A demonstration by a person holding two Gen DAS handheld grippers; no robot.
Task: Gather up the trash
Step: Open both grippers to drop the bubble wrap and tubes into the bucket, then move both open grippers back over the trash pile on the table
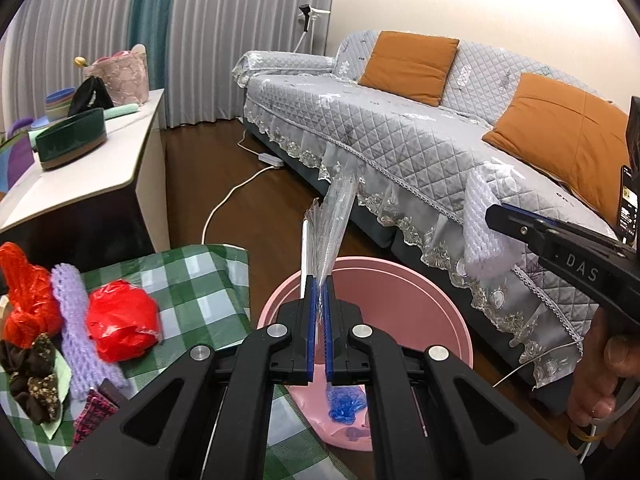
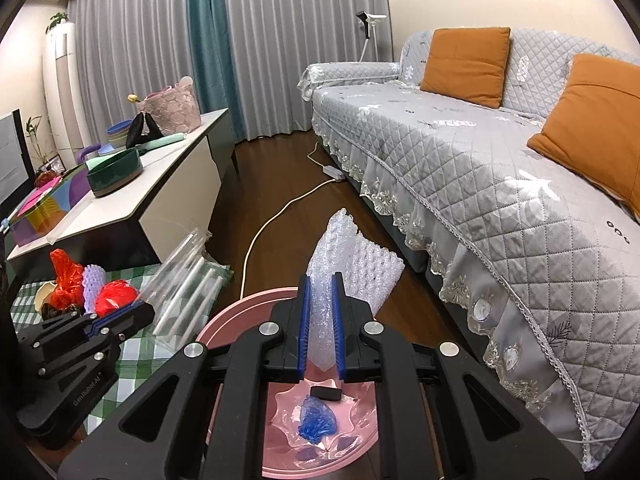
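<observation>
From the left wrist view, the left gripper (image 1: 319, 292) has its blue-lined jaws pressed nearly together on a clear plastic bag (image 1: 334, 216), which stands up out of the grip and leans a little to the right, with a white stick-like piece inside along its left edge. Directly beneath and beyond the jaws sits the pink bin (image 1: 420, 292) on the dark wood floor; a crumpled blue scrap (image 1: 346, 404) lies in its bottom. To the left, on a green checked cloth (image 1: 192, 280), lie a red plastic wad (image 1: 122, 322), a purple foam net (image 1: 76, 320) and an orange-red bag (image 1: 24, 292). At the right edge the right gripper (image 1: 494, 216) reaches in, clamped on a white foam net (image 1: 480, 228) that hangs in front of the grey quilted sofa (image 1: 400, 140); the person's hand (image 1: 600, 368) grips its handle low on the right.

From the right wrist view, the right gripper (image 2: 320, 312) holds its jaws a narrow gap apart, closed on a strip of bubble wrap (image 2: 328, 272) with the white foam net (image 2: 372, 272) bunched just to its right, both sticking up past the fingertips. The pink bin (image 2: 240, 312) lies right below, holding the blue scrap (image 2: 318, 424), a small black block (image 2: 326, 393) and some clear film. To the left the left gripper (image 2: 140, 310) hovers near the bin's rim, shut on the clear plastic bag (image 2: 184, 276), which slants up over the green checked cloth (image 2: 132, 360). Farther left on that cloth sit the red plastic wad (image 2: 116, 294), the purple foam net (image 2: 93, 284) and the orange-red bag (image 2: 66, 276).
</observation>
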